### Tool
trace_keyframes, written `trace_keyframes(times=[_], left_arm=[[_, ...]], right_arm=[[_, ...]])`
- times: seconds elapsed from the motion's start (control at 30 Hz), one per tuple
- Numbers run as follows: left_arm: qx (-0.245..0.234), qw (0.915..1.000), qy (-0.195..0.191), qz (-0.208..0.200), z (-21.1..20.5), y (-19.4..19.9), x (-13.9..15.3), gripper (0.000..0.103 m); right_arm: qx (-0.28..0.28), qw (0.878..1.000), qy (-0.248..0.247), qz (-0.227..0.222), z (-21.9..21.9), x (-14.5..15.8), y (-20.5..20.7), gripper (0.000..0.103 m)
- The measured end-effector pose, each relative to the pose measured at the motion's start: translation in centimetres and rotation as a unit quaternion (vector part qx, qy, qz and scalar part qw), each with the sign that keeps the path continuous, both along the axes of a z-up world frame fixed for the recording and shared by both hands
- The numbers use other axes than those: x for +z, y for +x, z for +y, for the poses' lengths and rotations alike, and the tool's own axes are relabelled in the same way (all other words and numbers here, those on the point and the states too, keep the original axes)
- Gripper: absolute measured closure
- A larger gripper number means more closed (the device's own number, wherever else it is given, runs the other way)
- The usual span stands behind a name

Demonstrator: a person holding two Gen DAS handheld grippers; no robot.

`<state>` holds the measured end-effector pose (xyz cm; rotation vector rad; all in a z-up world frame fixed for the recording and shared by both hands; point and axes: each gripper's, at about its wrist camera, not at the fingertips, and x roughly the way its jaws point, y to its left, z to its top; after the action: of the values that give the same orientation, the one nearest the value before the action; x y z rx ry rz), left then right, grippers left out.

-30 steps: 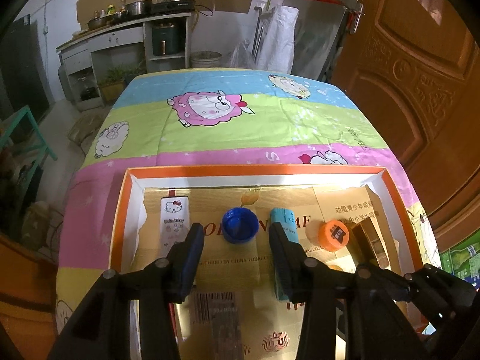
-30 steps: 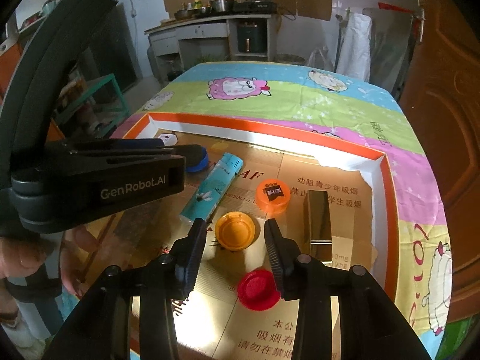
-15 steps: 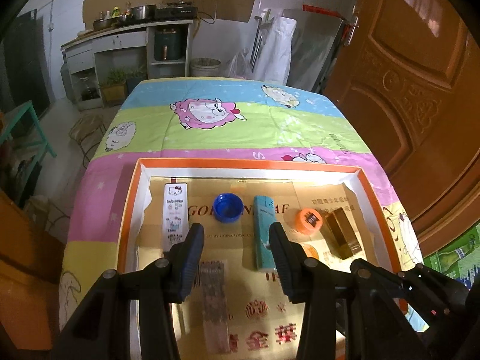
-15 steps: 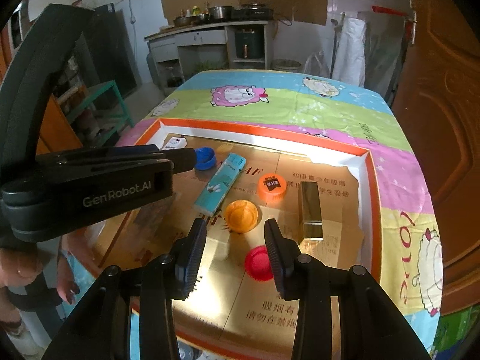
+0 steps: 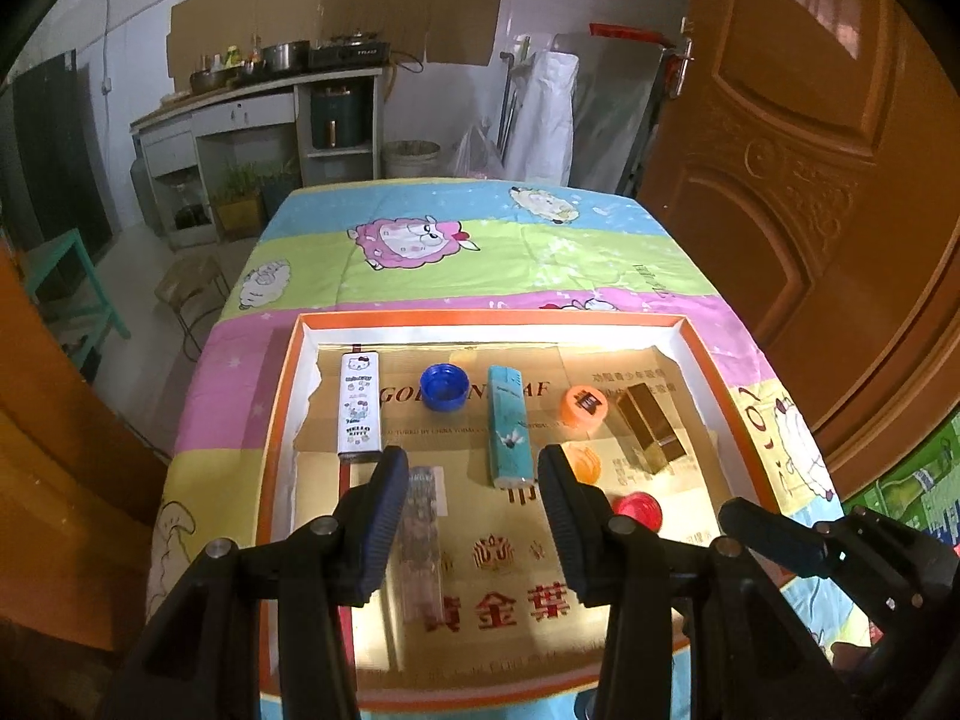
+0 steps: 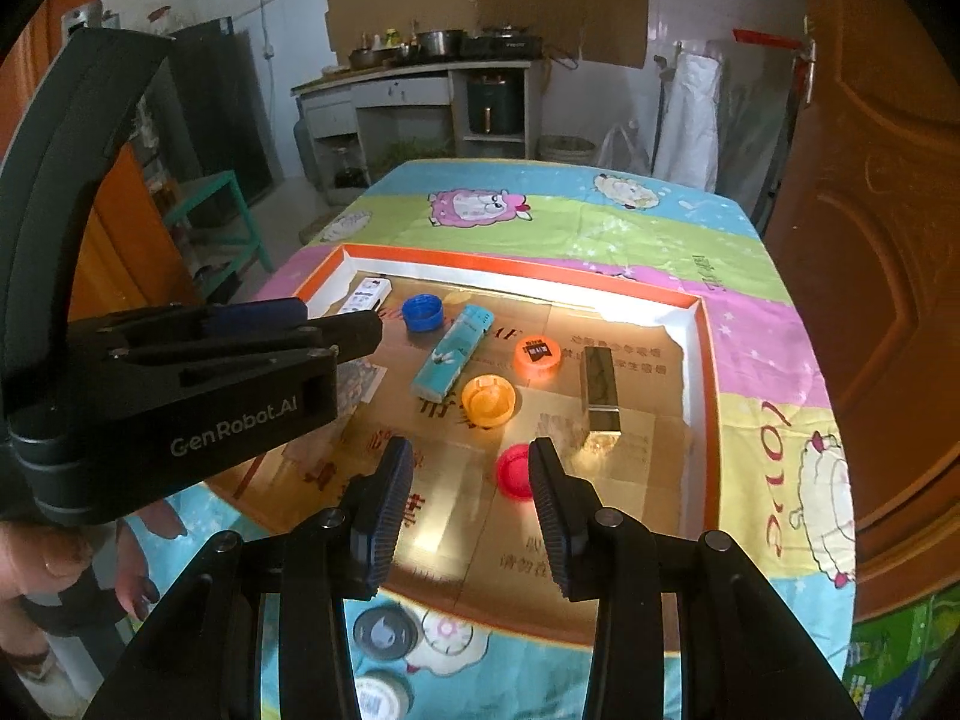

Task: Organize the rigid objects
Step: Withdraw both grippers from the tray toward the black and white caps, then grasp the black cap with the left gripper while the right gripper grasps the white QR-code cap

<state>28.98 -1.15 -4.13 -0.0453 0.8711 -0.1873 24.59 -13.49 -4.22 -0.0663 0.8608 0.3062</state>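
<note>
Rigid objects lie spread inside a shallow orange-rimmed cardboard tray [image 5: 702,342] lined with gold printed card, which sits on a table covered by a striped cartoon-sheep cloth [image 5: 480,264]. Taking the tray's middle as the dial centre in the left wrist view, a white cartoon-cat rectangular tin [image 5: 360,403] lies lengthwise at ten o'clock, a blue plastic bottle cap [image 5: 444,387] at eleven, and a teal rectangular box [image 5: 509,426] runs lengthwise near the centre. An orange labelled cap [image 5: 583,409] sits at one o'clock, a shiny gold rectangular block [image 5: 651,435] at two, a yellow-orange cap [image 6: 489,400] just beside the teal box's near end, and a red cap [image 6: 515,471] at four. A grey patterned flat packet [image 5: 420,540] lies at seven o'clock. The left gripper [image 5: 467,522] hangs over the tray's near half with its jaws parted and nothing between them, above the grey packet. The right gripper [image 6: 471,498] likewise stands apart-jawed and empty, with the red cap seen just past its right finger. A person's hand [image 6: 66,564] grips the left tool's handle.
</note>
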Motion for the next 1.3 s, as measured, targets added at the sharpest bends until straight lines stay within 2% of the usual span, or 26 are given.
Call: trace_keyframes(times=[0.3,0.63,0.87,1.03,1.3], left_arm=[[0.002,0.9999,-0.012,-0.005,0.1,-2.9,0.7,0.058],[0.006,0.9998,-0.018,-0.003,0.3,-6.0,0.1,0.058],[0.011,0.9997,-0.021,0.003,0.9,-7.7,-1.2,0.058],[0.014,0.9995,-0.026,0.010,1.6,-8.6,-2.5,0.058],[0.011,0.9993,-0.033,0.013,2.3,-9.4,-3.3,0.058]], right_arm=[[-0.008,1.000,0.000,-0.003,-0.8,0.8,-2.9,0.061],[-0.010,1.000,0.002,0.006,-1.3,0.1,-5.9,0.061],[-0.003,1.000,0.012,0.020,-1.2,-1.8,-8.2,0.061],[0.016,0.999,0.022,0.040,-0.3,-4.3,-9.7,0.061],[0.026,0.999,-0.003,0.041,1.1,-6.6,-10.1,0.061]])
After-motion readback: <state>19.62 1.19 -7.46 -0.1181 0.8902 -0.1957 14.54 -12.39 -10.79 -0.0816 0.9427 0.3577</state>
